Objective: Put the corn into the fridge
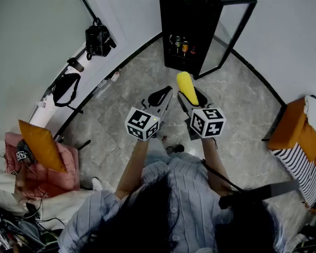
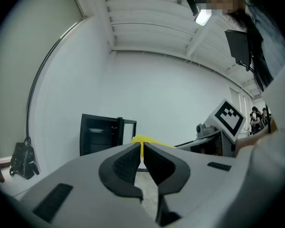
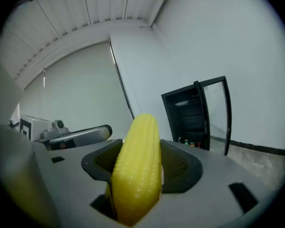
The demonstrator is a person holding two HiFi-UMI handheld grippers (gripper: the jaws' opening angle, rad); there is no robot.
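A: Head view first. Where is the corn point(image 1: 186, 87)?
B: In the right gripper point(image 1: 191, 98), clamped low on the cob, with the tip towards the fridge point(image 1: 189, 20). The fridge stands at the far edge of the floor point(image 1: 242, 104), against the wall, and its door point(image 1: 236, 30) is swung open to the right. Corn and fridge are well apart.
A: So how should the carry go?
B: I'd hold firm, approach square to the opening and stay clear of the door's edge. I'd aim for a shelf above the bottles point(image 1: 181, 45). Let go only once the cob lies flat, because a round cob may roll.
A: And the left gripper point(image 1: 159, 96)?
B: It's just beside the right one.
A: What does the left gripper view show?
B: Its jaws are together, with only a slit between the ribbed black pads and nothing in them. A strip of yellow shows beyond.
A: And the right gripper view?
B: The jaws are spread wide, with the pads pressing both sides of the cob. The corn is glossy, pimpled in rows, tapered and round-tipped. I'd guess it's plastic, so slippery. The fridge is a black box, its door glass in a thin frame.
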